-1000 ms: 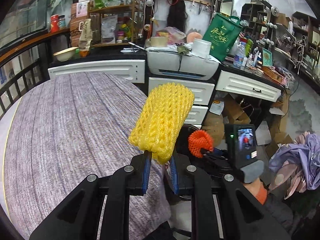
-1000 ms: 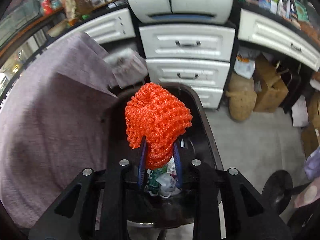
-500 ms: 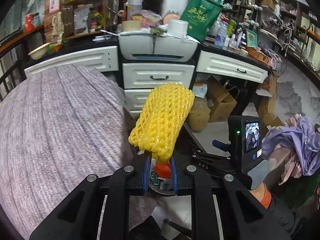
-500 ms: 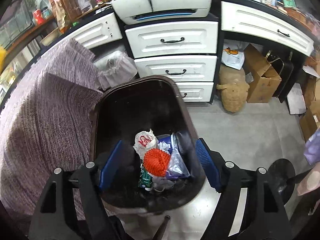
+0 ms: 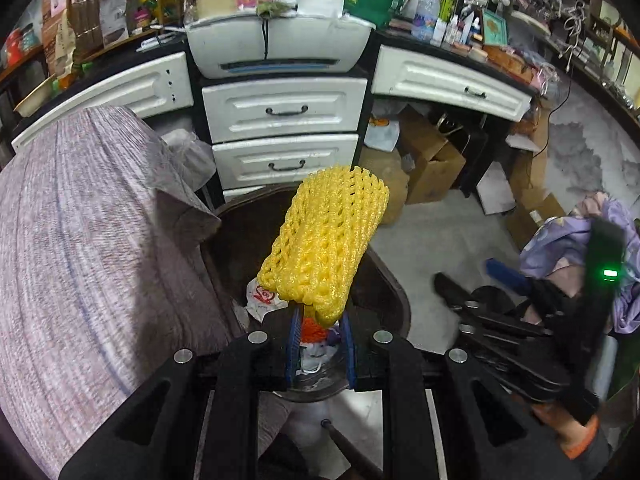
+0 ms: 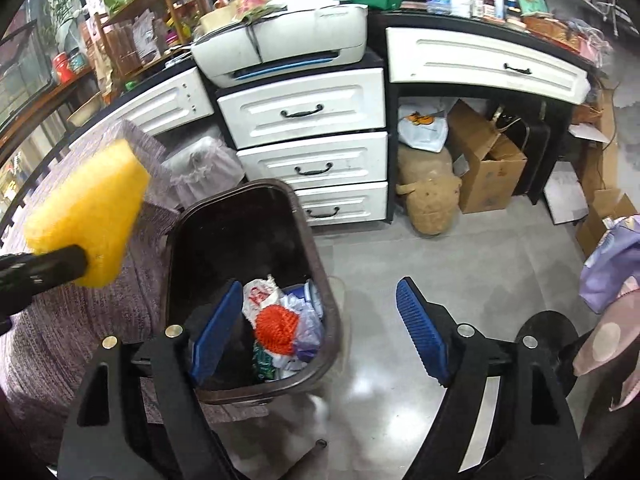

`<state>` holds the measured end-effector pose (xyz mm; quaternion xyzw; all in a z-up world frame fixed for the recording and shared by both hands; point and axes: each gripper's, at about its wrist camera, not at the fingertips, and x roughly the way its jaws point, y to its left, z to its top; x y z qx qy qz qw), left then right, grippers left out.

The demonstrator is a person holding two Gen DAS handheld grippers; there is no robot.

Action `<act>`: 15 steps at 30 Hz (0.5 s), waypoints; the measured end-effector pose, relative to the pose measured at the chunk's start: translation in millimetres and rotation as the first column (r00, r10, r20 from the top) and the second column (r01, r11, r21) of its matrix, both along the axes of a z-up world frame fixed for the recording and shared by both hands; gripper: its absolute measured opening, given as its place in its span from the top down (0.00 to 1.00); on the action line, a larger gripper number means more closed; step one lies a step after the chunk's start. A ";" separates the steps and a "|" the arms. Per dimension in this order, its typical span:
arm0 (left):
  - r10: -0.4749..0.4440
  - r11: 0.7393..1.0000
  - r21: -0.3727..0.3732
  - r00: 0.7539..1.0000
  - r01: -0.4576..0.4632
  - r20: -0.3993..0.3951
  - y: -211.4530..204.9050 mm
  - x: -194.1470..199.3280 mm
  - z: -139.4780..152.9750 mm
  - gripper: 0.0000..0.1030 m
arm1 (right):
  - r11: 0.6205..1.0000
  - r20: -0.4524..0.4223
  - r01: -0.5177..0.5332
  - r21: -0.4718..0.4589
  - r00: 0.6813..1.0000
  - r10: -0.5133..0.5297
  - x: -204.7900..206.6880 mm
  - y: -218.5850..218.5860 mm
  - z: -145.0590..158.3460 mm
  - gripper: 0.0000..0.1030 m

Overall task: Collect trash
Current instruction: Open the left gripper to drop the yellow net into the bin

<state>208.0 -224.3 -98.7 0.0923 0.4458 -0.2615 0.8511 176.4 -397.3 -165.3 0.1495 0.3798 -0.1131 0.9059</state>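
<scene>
Left gripper point(image 5: 320, 340), ribbed blue pads, clamps the lower end of a yellow foam-mesh fruit sleeve point(image 5: 326, 242), which stands up tilted above the dark brown plastic trash bin point(image 6: 318, 264). Right gripper point(image 6: 316, 336) is spread wide with nothing between its pads, left pad over the bin mouth. Inside the bin: orange foam-mesh ball point(image 6: 277, 329) on crumpled white plastic bags point(image 6: 260, 298). Beyond, glossy white panelled drawers point(image 6: 304, 120) with black handles; grey ribbed cloth point(image 5: 80, 240) at left.

Right under the left gripper point(image 5: 320, 338) the trash bin point(image 6: 316, 240) gapes open, half full. The cloth-covered desk point(image 5: 80, 240) crowds its left side. Bare floor point(image 6: 460, 264) lies in front of the right gripper point(image 6: 316, 332).
</scene>
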 end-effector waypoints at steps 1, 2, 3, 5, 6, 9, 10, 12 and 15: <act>0.007 1.000 0.011 1.000 -0.007 -0.008 -1.8 3.8 -5.2 0.83 | 1.000 0.001 0.006 0.006 1.000 -0.006 -2.1 -3.2 -0.2 0.24; 0.011 1.000 0.016 1.000 -0.010 -0.015 -2.7 5.7 -8.9 0.83 | 1.000 0.001 0.012 0.009 1.000 -0.013 -4.2 -5.9 -0.4 0.24; 0.012 1.000 0.022 1.000 -0.012 -0.024 -3.5 8.1 -13.0 0.83 | 1.000 0.001 0.016 0.010 1.000 -0.016 -5.8 -7.0 -0.6 0.24; 0.017 0.999 0.038 0.999 -0.016 -0.034 -4.6 11.8 -18.9 0.80 | 1.000 0.000 0.025 0.012 1.000 -0.025 -8.6 -10.6 -0.8 0.24; 0.020 0.999 0.042 0.999 -0.019 -0.038 -4.6 12.8 -21.3 0.79 | 0.999 0.000 0.029 0.014 1.000 -0.029 -9.5 -11.5 -0.9 0.24; 0.023 0.999 0.034 0.999 -0.021 -0.045 -3.6 14.3 -23.5 0.58 | 0.999 -0.002 0.038 0.017 0.999 -0.038 -11.9 -13.5 -1.5 0.24; 0.021 0.999 0.030 0.999 -0.020 -0.041 -3.3 14.6 -23.2 0.47 | 0.999 -0.004 0.041 0.016 0.999 -0.041 -12.3 -14.4 -1.0 0.24; 0.018 1.000 0.024 1.000 -0.018 -0.018 -2.3 11.9 -20.0 0.34 | 0.999 -0.004 0.043 0.015 0.999 -0.042 -13.0 -14.1 0.2 0.24; 0.015 1.000 0.027 1.000 -0.016 0.015 -1.8 7.3 -14.8 0.24 | 0.999 0.003 0.042 0.011 0.999 -0.042 -15.3 -12.2 4.6 0.23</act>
